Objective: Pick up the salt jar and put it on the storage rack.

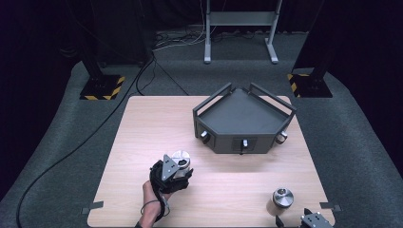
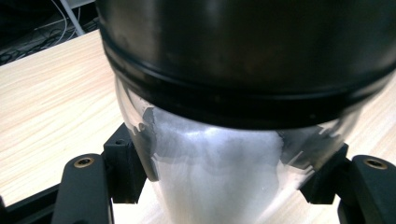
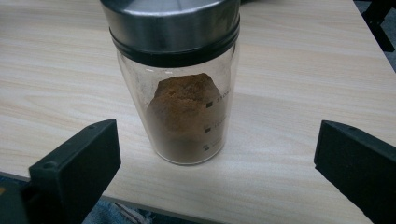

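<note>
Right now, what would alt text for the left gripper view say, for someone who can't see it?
A glass jar of white powder with a dark metal lid looms close up, clamped between the two black jaws of the left claw. Pale wooden table lies behind.

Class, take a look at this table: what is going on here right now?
A person's left gripper is shut on a glass jar of white powder with a metal lid, its black fingers pressing the glass on both sides. The right gripper stands open in front of a second glass jar of brown powder, which rests untouched near the wooden table's front edge. A dark grey angular tray sits farther back.
</note>
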